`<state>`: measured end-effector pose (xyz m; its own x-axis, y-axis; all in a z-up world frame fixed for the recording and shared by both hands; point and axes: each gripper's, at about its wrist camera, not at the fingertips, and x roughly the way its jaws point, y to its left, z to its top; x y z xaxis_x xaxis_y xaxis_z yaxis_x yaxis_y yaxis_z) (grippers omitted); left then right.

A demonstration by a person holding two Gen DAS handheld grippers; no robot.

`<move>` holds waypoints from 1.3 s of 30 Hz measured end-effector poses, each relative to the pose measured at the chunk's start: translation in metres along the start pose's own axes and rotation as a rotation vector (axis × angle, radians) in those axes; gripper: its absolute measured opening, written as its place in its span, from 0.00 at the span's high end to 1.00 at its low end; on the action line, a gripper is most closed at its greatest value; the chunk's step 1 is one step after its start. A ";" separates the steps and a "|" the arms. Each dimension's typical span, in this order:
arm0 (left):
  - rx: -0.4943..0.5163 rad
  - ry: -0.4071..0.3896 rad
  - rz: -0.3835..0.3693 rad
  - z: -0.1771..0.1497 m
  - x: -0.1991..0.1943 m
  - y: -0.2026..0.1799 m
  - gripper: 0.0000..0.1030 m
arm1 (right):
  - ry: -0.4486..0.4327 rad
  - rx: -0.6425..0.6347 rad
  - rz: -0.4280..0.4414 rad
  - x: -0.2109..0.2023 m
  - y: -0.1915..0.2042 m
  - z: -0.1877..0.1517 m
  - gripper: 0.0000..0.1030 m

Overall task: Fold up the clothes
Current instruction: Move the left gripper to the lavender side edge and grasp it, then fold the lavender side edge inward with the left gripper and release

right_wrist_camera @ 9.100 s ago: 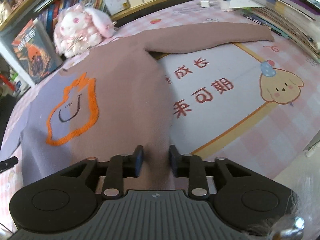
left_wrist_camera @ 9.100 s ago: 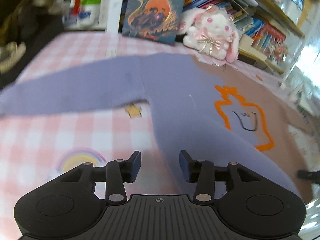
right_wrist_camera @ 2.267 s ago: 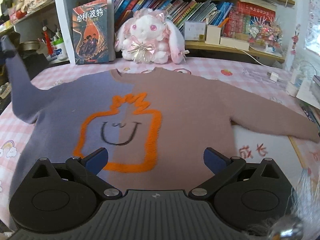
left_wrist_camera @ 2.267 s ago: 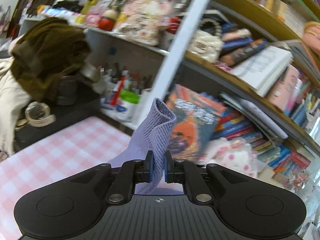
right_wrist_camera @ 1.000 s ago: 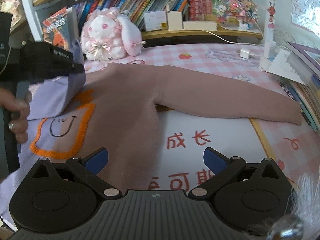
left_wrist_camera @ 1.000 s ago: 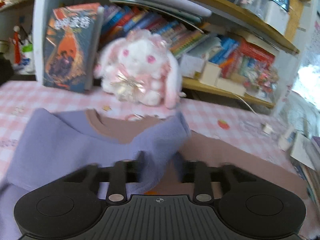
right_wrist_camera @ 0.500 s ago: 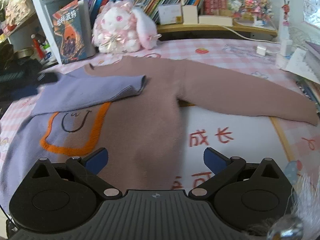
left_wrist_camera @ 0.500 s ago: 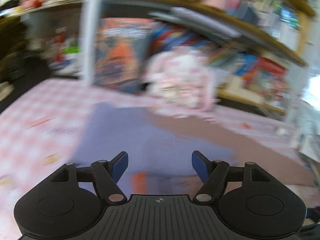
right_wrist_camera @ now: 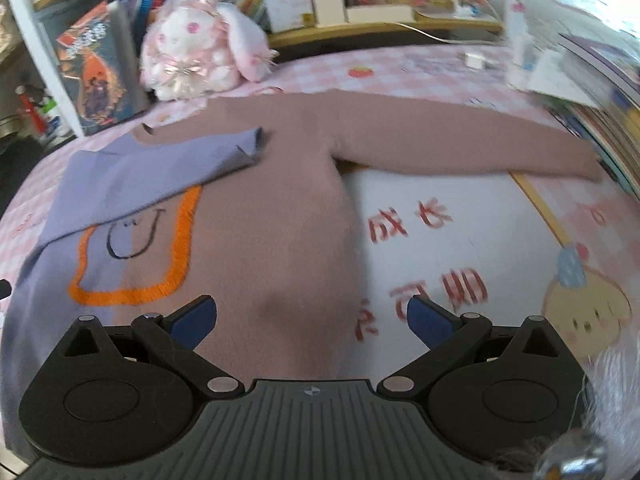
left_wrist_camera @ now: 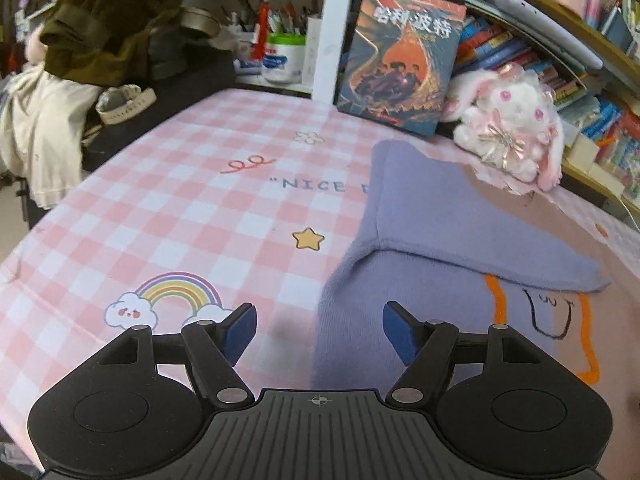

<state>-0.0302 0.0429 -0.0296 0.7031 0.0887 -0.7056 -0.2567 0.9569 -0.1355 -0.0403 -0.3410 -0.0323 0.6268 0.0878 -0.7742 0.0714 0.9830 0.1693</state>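
Left gripper (left_wrist_camera: 319, 331) hangs with its blue-padded fingers (left_wrist_camera: 239, 330) spread wide, nothing between them, tilted forward and down. Right gripper (right_wrist_camera: 311, 320) shows the same pose, fingers (right_wrist_camera: 428, 324) splayed far apart and holding nothing, angled down from above, both black bodies level.

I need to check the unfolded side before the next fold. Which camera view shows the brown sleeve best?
The right wrist view: the brown sleeve lies stretched out flat from shoulder to cuff across the pink checked tablecloth, unobstructed. The left wrist view shows only the sweater's purple side with the folded purple sleeve; the brown sleeve falls outside the frame.
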 end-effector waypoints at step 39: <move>-0.102 0.056 -0.141 0.010 0.031 0.066 0.96 | 0.025 -0.054 0.007 0.006 0.063 -0.018 0.87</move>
<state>-0.0189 0.1116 -0.0534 0.6997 -0.0630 -0.7117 -0.2255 0.9257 -0.3037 -0.0460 -0.2754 -0.0369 0.6079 0.0976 -0.7880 0.0248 0.9896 0.1417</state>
